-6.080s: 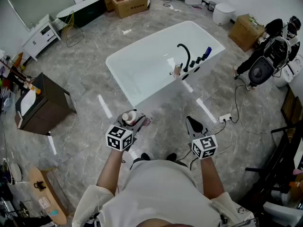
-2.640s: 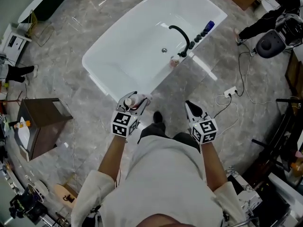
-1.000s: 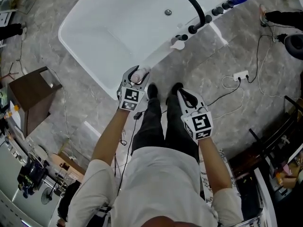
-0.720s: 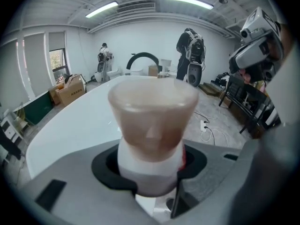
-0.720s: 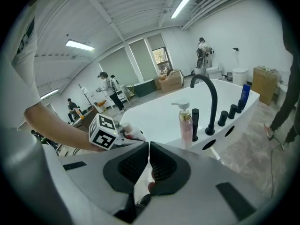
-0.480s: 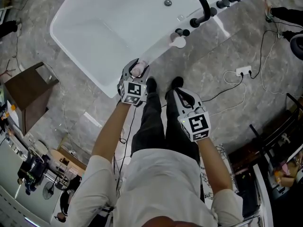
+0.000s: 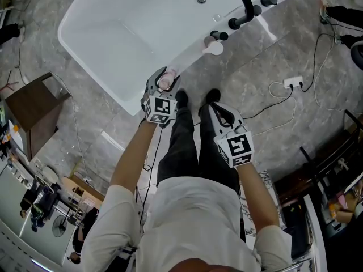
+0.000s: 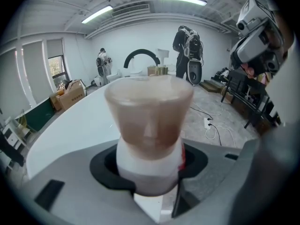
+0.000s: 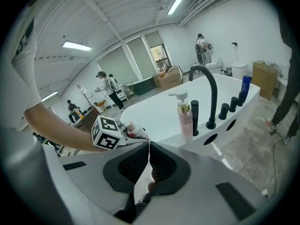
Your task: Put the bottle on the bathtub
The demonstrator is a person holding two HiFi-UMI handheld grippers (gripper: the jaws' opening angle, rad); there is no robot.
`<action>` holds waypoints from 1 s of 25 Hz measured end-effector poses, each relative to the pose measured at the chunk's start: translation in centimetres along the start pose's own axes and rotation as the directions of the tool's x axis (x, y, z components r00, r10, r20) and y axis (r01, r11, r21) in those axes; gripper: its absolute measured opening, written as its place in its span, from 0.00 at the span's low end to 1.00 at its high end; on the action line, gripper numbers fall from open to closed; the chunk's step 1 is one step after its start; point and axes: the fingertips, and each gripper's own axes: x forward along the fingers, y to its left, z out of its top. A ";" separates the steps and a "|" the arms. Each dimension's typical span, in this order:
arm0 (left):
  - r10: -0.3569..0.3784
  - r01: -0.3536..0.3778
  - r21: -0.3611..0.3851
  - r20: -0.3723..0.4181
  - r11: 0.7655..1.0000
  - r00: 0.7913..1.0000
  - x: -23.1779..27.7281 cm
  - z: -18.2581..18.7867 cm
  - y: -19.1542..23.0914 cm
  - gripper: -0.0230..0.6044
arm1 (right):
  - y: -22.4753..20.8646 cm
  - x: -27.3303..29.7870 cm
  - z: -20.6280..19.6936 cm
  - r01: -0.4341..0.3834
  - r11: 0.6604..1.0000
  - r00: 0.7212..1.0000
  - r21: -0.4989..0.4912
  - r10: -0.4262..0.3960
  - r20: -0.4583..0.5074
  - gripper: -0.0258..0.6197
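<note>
- Underfoot, you stand on a grey marbled stone floor (image 7: 266, 55) in a large white room lit by ceiling strip lights; other people stand far off near the walls.
- One white freestanding bathtub (image 7: 130, 38) lies straight ahead of you, its near rim just beyond your shoes.
- One black arched faucet (image 7: 245, 1) rises from the tub's right rim, with a row of black knobs (image 9: 224, 110) beside it; I cannot count them surely.
- Count three bottles in all: a pink pump bottle (image 9: 185, 118) and a blue bottle (image 9: 245, 86) stand on that rim, well apart, and the third is in your left claw.
- Your left gripper (image 7: 160, 89) is clenched round the white bottle with the brownish translucent cap (image 8: 149, 125), upright, the jaws pressed on its lower body.
- From the head view that bottle sits at the tub's near rim; whether it touches the rim cannot be told.
- Your right gripper (image 7: 214, 109) hangs over your shoes, jaws pressed together with nothing between them.
- One white power strip (image 7: 293, 84) with trailing cables lies on the floor to your right; one dark brown cabinet (image 7: 34, 112) stands to your left.
</note>
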 end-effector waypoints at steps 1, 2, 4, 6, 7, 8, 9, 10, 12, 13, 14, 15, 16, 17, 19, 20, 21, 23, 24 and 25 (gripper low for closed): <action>0.002 -0.002 0.001 -0.002 1.000 1.000 0.0 -0.1 0.0 0.42 | 0.0 0.0 0.0 0.000 1.000 1.000 0.000 0.000 0.000 0.09; 0.003 -0.003 0.001 -0.003 1.000 1.000 0.0 -0.1 0.1 0.44 | 0.0 0.0 0.0 0.001 1.000 1.000 0.001 -0.001 0.000 0.09; 0.005 -0.005 0.001 -0.004 1.000 1.000 0.0 -0.1 0.2 0.45 | 0.0 -0.1 -0.1 0.003 1.000 1.000 0.004 -0.003 0.000 0.09; 0.007 -0.007 0.000 -0.004 1.000 1.000 0.0 -0.1 0.2 0.45 | 0.0 -0.2 -0.2 0.006 1.000 1.000 0.006 -0.006 -0.001 0.09; 0.008 -0.008 -0.003 -0.005 1.000 1.000 0.0 -0.1 0.2 0.46 | 0.0 -0.3 -0.3 0.007 1.000 1.000 0.007 -0.007 -0.001 0.09; 0.009 -0.009 -0.007 -0.006 1.000 1.000 0.1 -0.2 0.3 0.47 | 0.0 -0.3 -0.3 0.008 1.000 1.000 0.008 -0.008 -0.001 0.09; 0.010 -0.010 -0.012 -0.007 1.000 1.000 0.0 -0.2 0.3 0.49 | 0.1 -0.4 -0.4 0.009 1.000 1.000 0.008 -0.009 0.000 0.09; 0.010 -0.010 -0.016 -0.009 1.000 1.000 0.0 -0.2 0.3 0.51 | 0.2 -0.5 -0.4 0.010 1.000 1.000 0.008 -0.010 0.001 0.09; 0.006 -0.006 -0.023 -0.008 1.000 1.000 0.0 -0.2 0.3 0.53 | 0.2 -0.7 -0.4 0.013 1.000 1.000 0.007 -0.013 0.004 0.09; 0.003 -0.003 -0.026 -0.006 1.000 1.000 -0.1 -0.2 0.2 0.54 | 0.3 -0.8 -0.4 0.014 1.000 1.000 0.006 -0.014 0.005 0.09; 0.001 -0.001 -0.029 -0.003 1.000 1.000 -0.2 -0.2 0.1 0.55 | 0.3 -0.9 -0.4 0.016 1.000 1.000 0.004 -0.016 0.006 0.09; -0.002 0.002 -0.032 -0.002 0.999 1.000 -0.3 -0.1 0.1 0.55 | 0.4 -1.0 -0.4 0.017 1.000 1.000 0.002 -0.017 0.008 0.09; -0.004 0.004 -0.033 -0.001 0.999 1.000 -0.4 -0.1 0.0 0.55 | 0.5 -1.1 -0.3 0.018 1.000 1.000 0.000 -0.018 0.011 0.09; -0.004 0.004 -0.034 -0.001 0.999 1.000 -0.6 -0.1 0.0 0.55 | 0.6 -1.2 -0.2 0.019 1.000 1.000 -0.002 -0.019 0.013 0.09; -0.004 0.004 -0.035 0.000 0.999 1.000 -1.1 0.2 0.0 0.56 | 0.8 -1.5 0.1 0.020 1.000 1.000 -0.006 -0.020 0.019 0.09; -0.004 0.004 -0.036 0.003 0.999 1.000 -1.4 0.4 -0.1 0.56 | 0.9 -1.8 0.2 0.021 1.000 1.000 -0.007 -0.021 0.020 0.09; -0.005 0.005 -0.037 0.006 0.999 1.000 -1.9 0.6 -0.3 0.56 | 1.1 -2.2 0.3 0.023 1.000 0.999 -0.009 -0.022 0.022 0.09; -0.006 0.006 -0.038 0.016 0.999 1.000 -3.3 1.2 -0.6 0.56 | 1.7 -3.1 0.6 0.026 1.000 0.999 -0.013 -0.026 0.028 0.09; -0.003 0.004 -0.038 0.023 0.999 1.000 -4.1 1.5 -0.5 0.56 | 2.0 -3.6 0.8 0.028 0.999 0.999 -0.017 -0.027 0.034 0.09; 0.002 -0.001 -0.038 0.032 0.999 0.999 -4.9 1.8 -0.2 0.56 | 2.3 -3.9 1.2 0.030 0.999 0.999 -0.023 -0.029 0.042 0.09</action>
